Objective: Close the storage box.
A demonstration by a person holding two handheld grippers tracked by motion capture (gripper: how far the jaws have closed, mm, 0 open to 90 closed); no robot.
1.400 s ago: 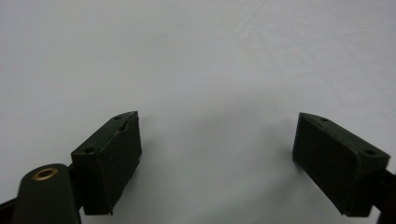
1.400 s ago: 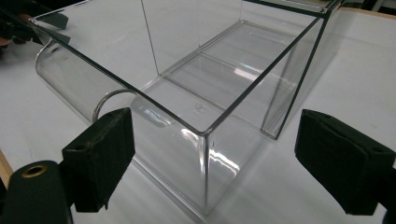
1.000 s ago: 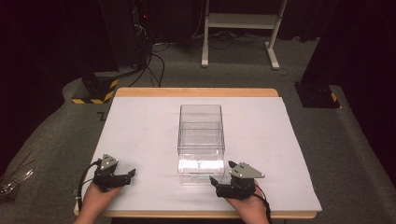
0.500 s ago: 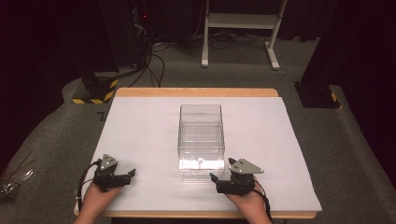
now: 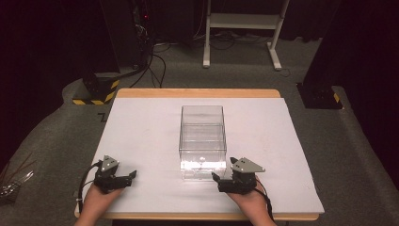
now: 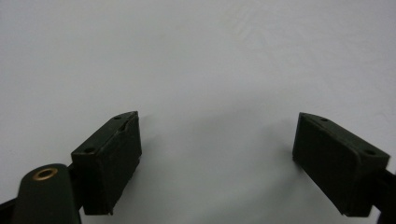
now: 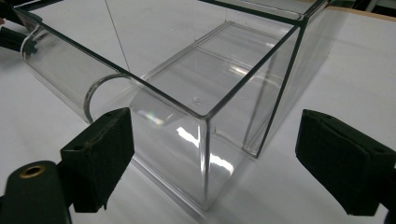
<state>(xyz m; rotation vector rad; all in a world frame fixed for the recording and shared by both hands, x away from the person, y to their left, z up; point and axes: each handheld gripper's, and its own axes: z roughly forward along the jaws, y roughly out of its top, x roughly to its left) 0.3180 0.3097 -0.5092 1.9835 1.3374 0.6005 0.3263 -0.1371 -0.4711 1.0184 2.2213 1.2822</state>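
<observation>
High view. Table (image 5: 141,141), white-topped with wooden edges. Clear box (image 5: 202,141), open-topped, at the middle of the table and reaching toward the near edge. Left gripper (image 5: 131,175) near the near-left corner, held in a hand (image 5: 96,202), well apart from the box. Right gripper (image 5: 215,178) by the near edge, just beside the box's near-right corner, held in a hand (image 5: 249,200).

Left gripper view. Left gripper (image 6: 217,154): jaws spread wide, nothing between them, bare white table (image 6: 196,56) ahead.

Right gripper view. Right gripper (image 7: 215,158): jaws spread wide. Box (image 7: 187,93): its near corner stands in the gap between the jaws, touching neither; a curved clear front piece on the left.
</observation>
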